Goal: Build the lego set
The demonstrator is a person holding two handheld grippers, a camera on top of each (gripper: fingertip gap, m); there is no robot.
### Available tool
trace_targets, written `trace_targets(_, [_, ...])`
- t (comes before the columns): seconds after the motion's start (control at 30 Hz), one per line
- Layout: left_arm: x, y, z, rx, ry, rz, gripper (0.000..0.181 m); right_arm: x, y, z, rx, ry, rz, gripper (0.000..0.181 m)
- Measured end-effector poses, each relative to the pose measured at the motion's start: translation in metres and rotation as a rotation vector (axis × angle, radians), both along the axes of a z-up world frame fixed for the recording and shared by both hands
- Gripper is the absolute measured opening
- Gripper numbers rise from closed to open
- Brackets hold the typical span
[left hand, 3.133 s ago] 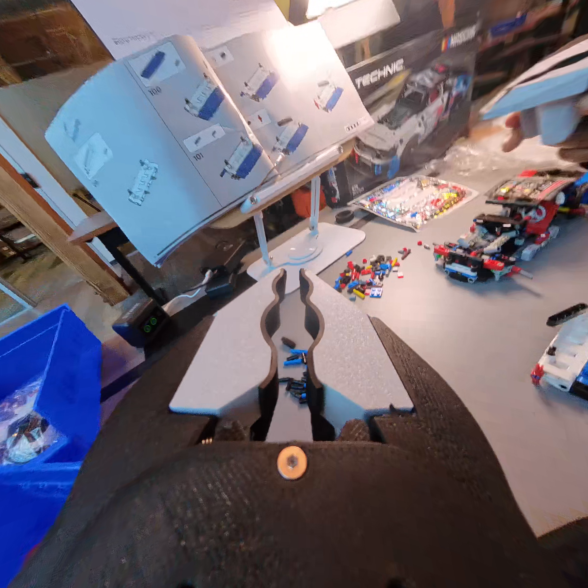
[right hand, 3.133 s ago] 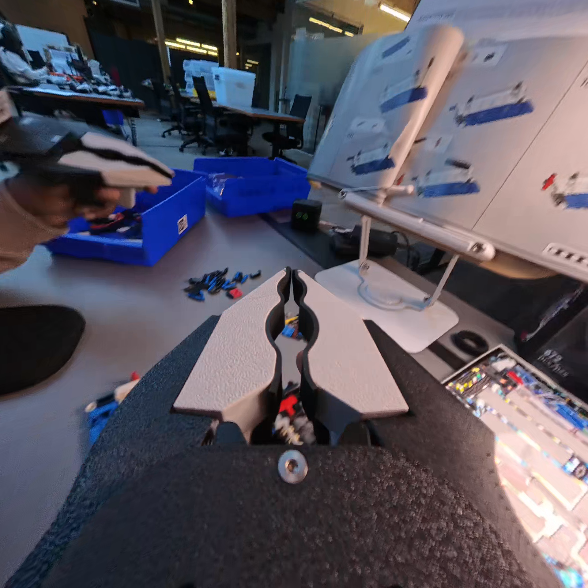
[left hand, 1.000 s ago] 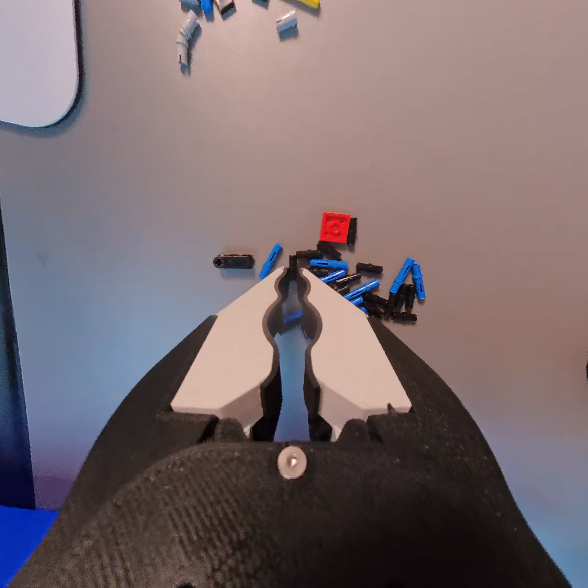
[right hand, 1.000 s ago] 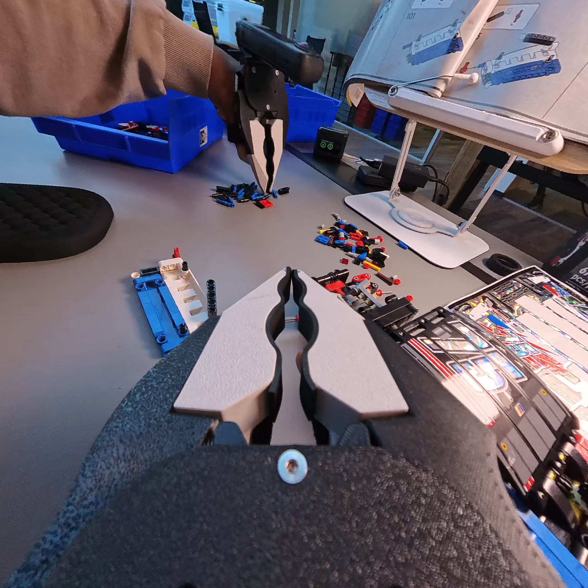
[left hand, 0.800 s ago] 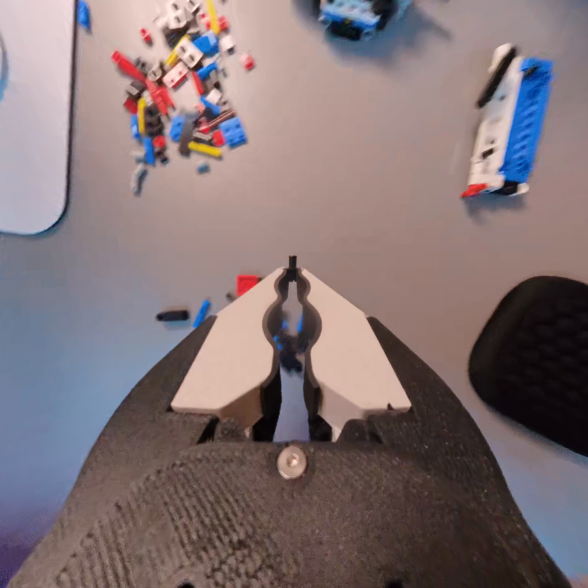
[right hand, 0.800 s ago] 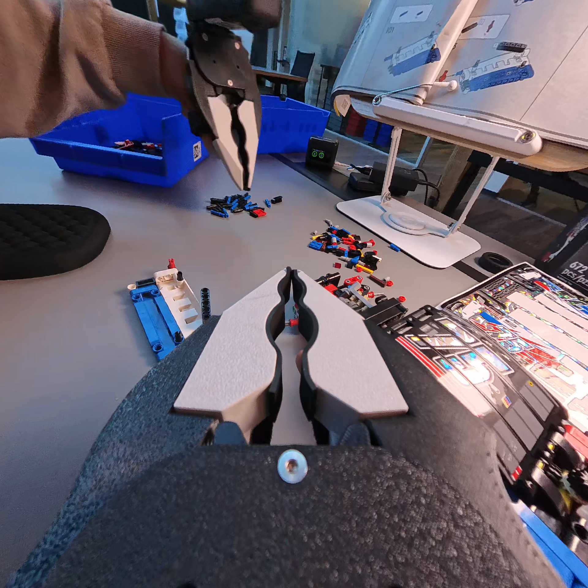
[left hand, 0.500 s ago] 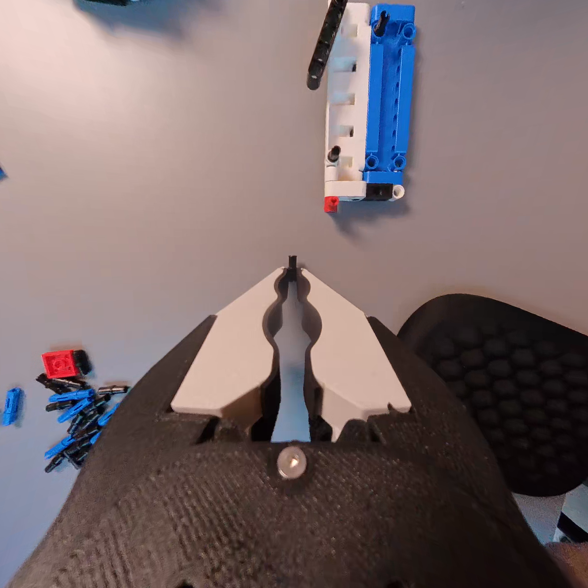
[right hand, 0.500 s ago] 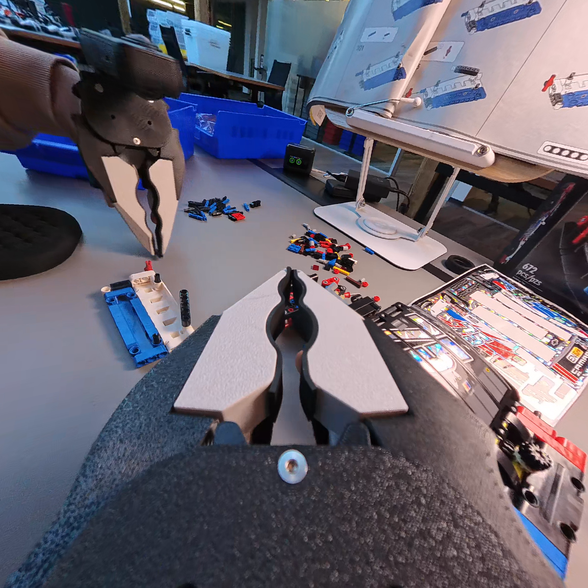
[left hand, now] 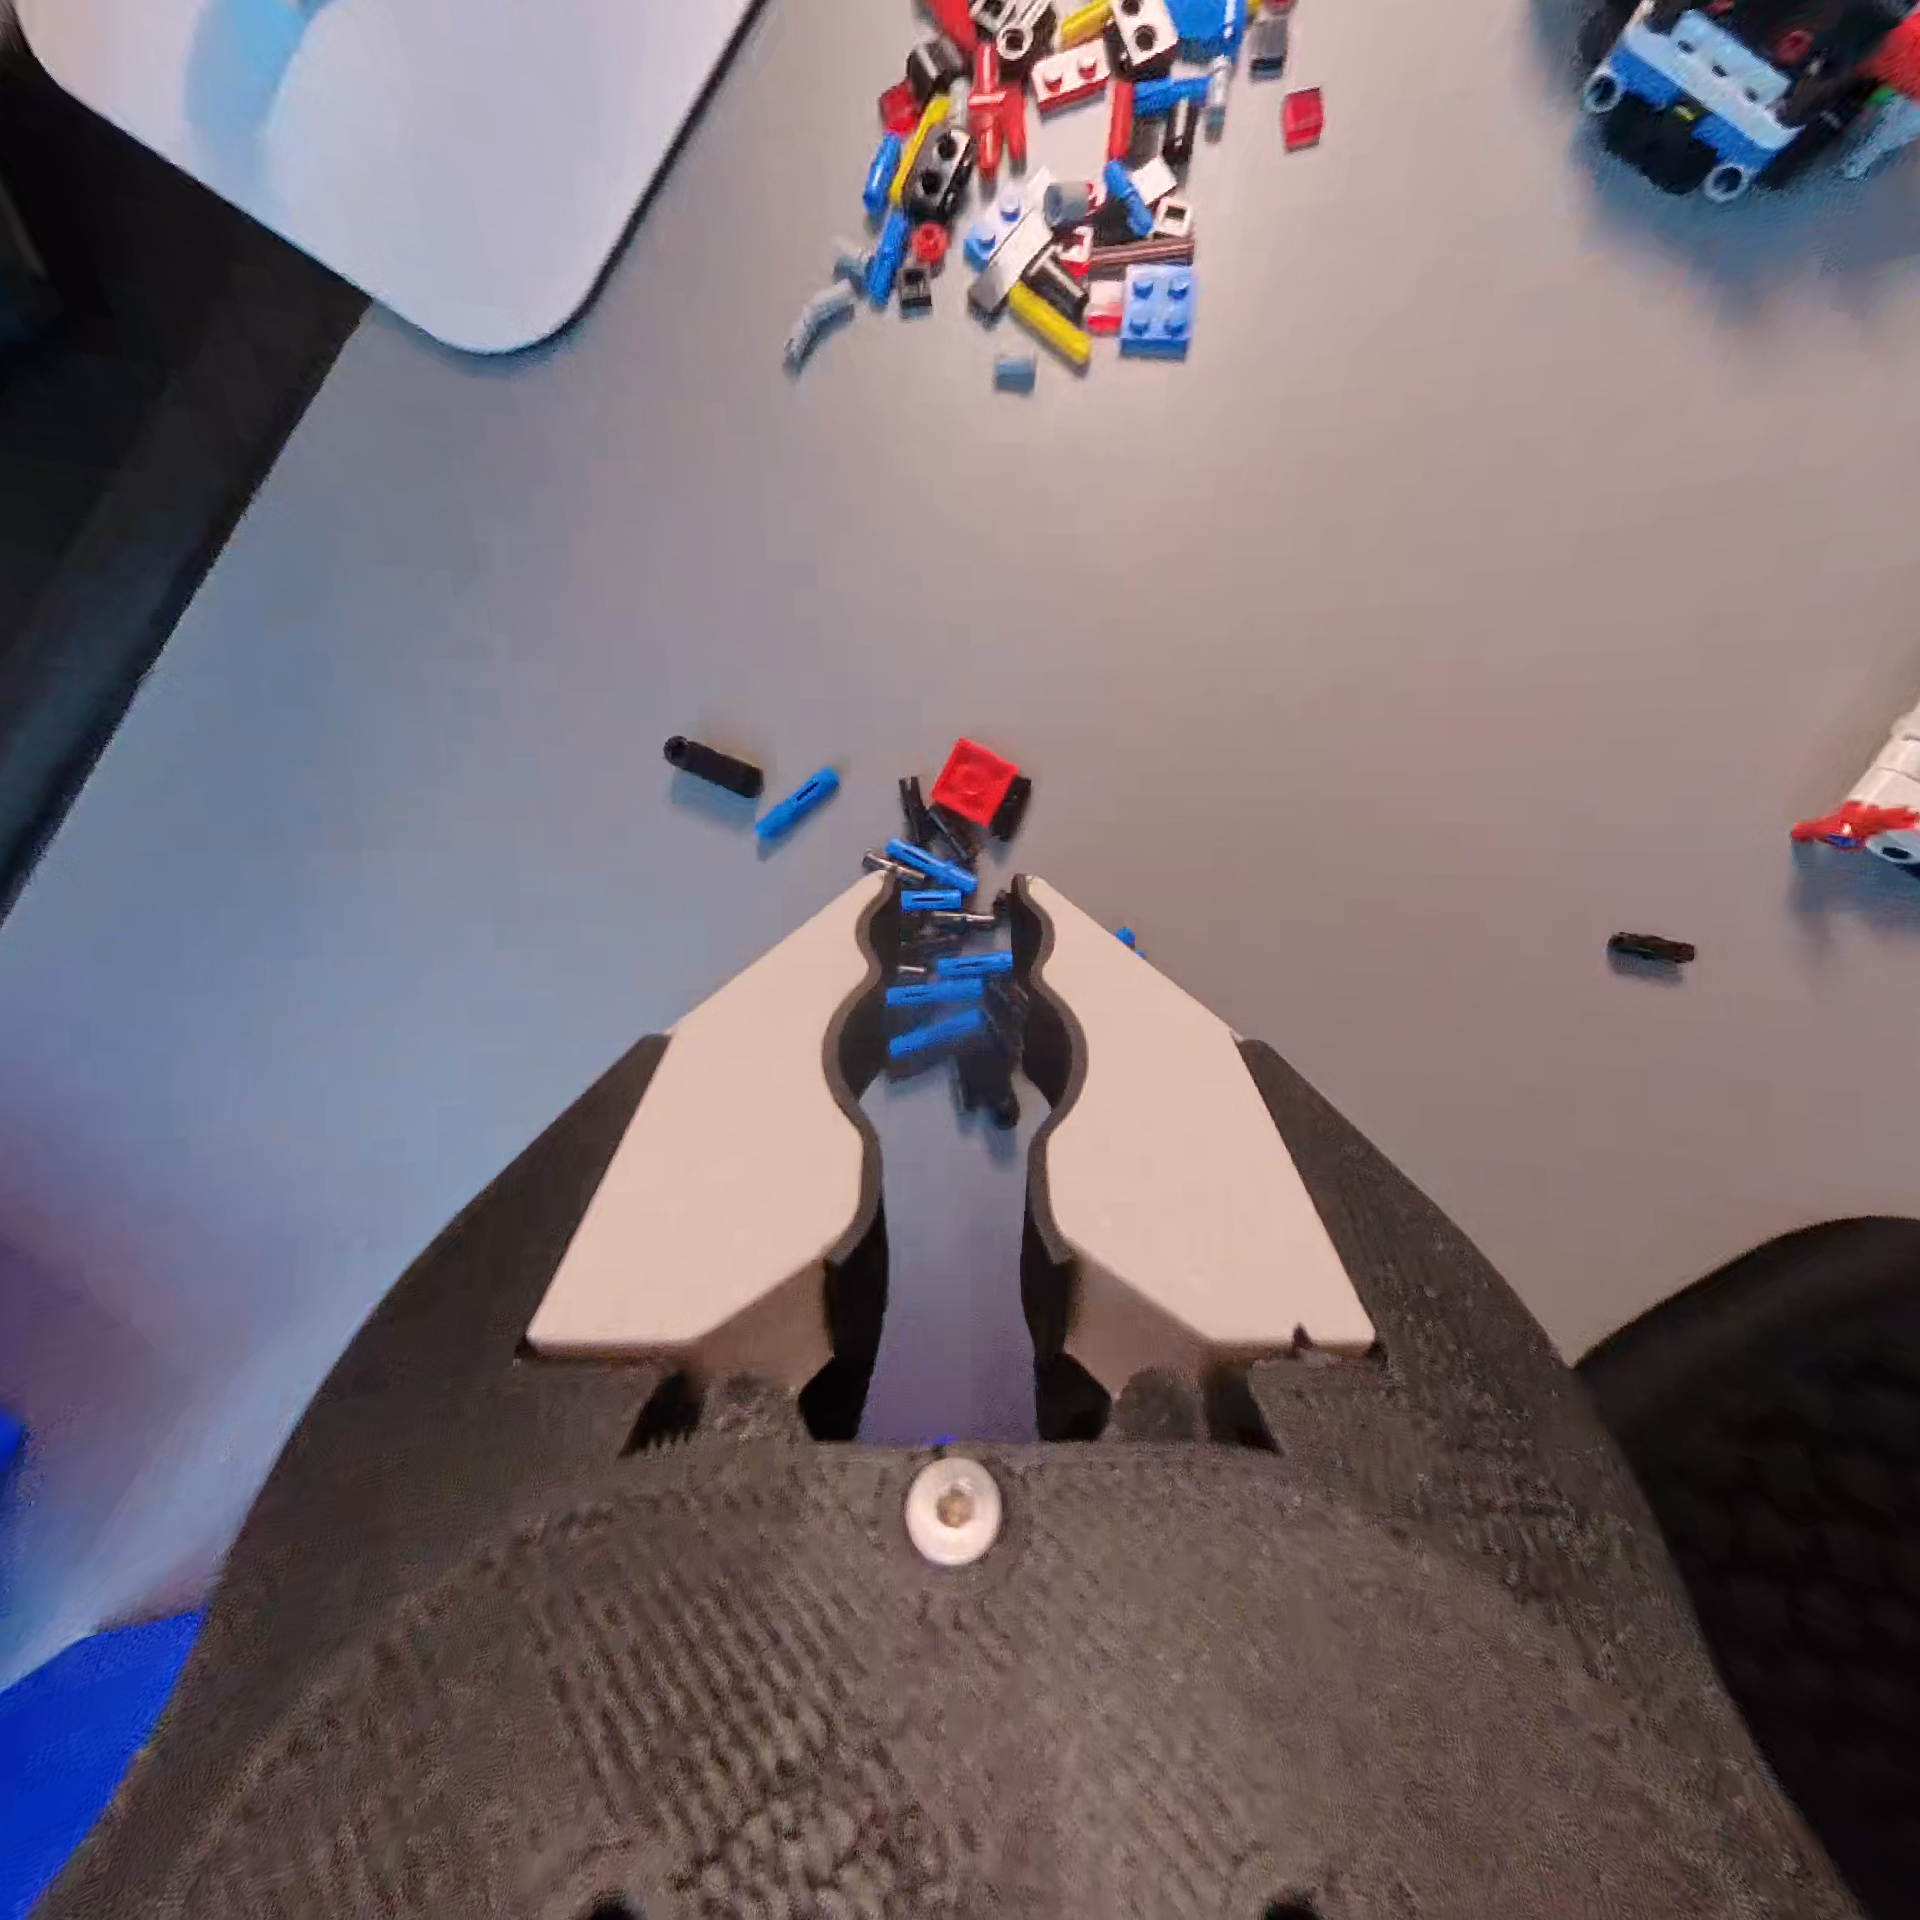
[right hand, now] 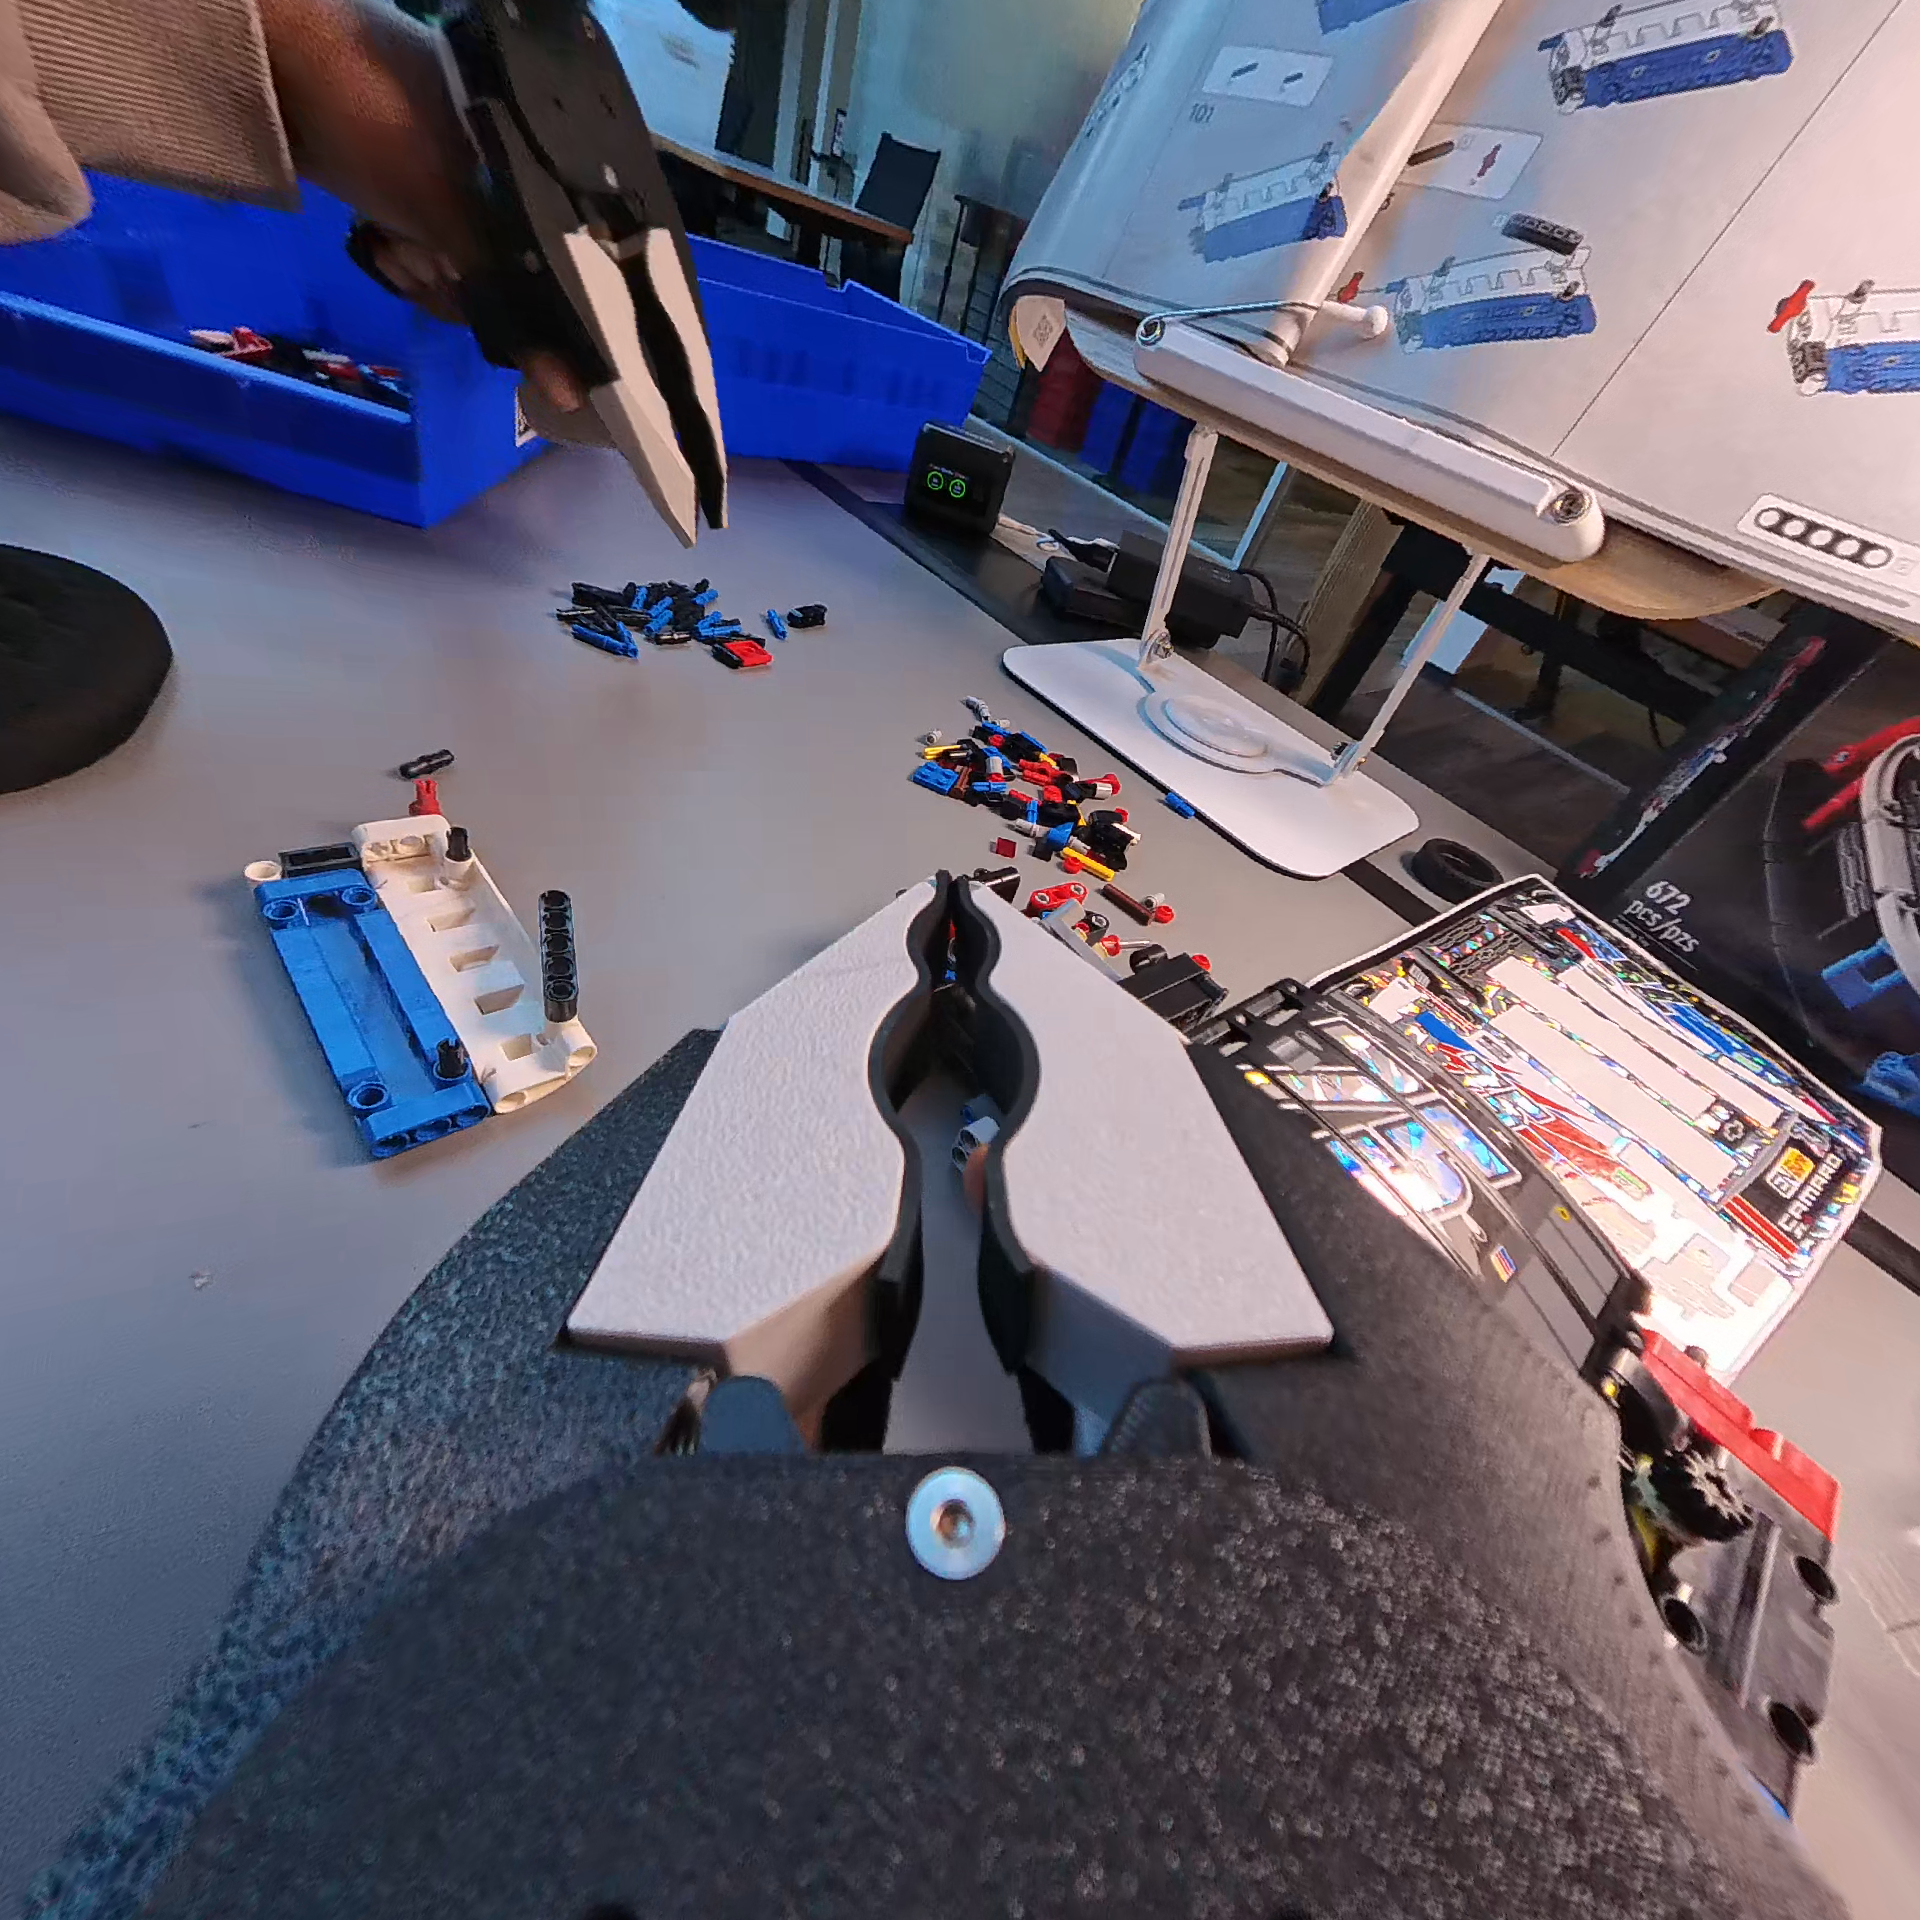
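**Left tongs spread over the pin pile, right tongs pinched shut**

While the left gripper (left hand: 951,883) hangs above the grey tabletop (left hand: 1351,644), its pale fingers stand narrowly apart with nothing between them — the little heap of blue and black connector pins (left hand: 940,977) lies on the table straight beneath the gap; a small red square plate (left hand: 971,774) sits at the far edge of that heap, with a short black tube piece (left hand: 715,767) and a lone blue pin (left hand: 797,802) just off to its left. Farther out, a scatter of mixed coloured bricks (left hand: 1039,197) lies beside the white flat base of the booklet stand (left hand: 416,156); a single black pin (left hand: 1650,948) rests well apart on the right.

Over on the right wrist view, the right gripper (right hand: 948,891) has its tips pressed together, empty as far as can be seen; beside it lies the partly built car model with its shiny stickered black panel (right hand: 1558,1091). Left of it — flat on the table — is the blue-and-white sub-assembly (right hand: 416,987), a black holed beam (right hand: 556,956) along its white side. The left gripper (right hand: 698,520) shows here too, pointing down over the pin heap (right hand: 665,621); behind it stand blue plastic bins (right hand: 260,416), and the open instruction booklet (right hand: 1507,208) leans on its stand.
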State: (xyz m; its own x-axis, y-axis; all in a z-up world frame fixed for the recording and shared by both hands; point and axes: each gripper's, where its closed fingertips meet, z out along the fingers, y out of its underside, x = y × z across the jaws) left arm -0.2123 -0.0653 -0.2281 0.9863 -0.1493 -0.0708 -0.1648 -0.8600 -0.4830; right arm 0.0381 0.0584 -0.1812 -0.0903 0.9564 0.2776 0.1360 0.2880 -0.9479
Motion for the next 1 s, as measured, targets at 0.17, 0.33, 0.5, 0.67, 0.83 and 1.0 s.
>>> trace_targets(0.17, [-0.01,0.01,-0.017,-0.121,0.008,0.002,0.013,-0.001,0.001,-0.001,-0.03,-0.006,0.008,0.0])
trace_targets(0.33, [-0.014,0.021,-0.034,-0.196,0.052,-0.042,0.011,0.0,-0.002,-0.002,-0.028,-0.01,0.022,0.0])
trace_targets(0.5, [-0.009,0.027,-0.045,-0.248,0.028,-0.065,0.01,0.001,-0.001,-0.001,-0.033,-0.009,0.022,0.0])
trace_targets(0.67, [-0.007,0.028,-0.043,-0.257,0.022,-0.076,0.01,0.001,0.001,-0.001,-0.043,-0.009,0.02,0.0])
trace_targets(0.83, [-0.007,0.019,-0.046,-0.275,0.008,-0.102,0.013,0.001,-0.001,-0.002,-0.037,-0.017,0.022,0.0])
trace_targets(1.0, [-0.008,0.015,-0.045,-0.275,0.0,-0.11,0.013,0.0,0.0,-0.004,-0.045,-0.024,0.022,0.0])
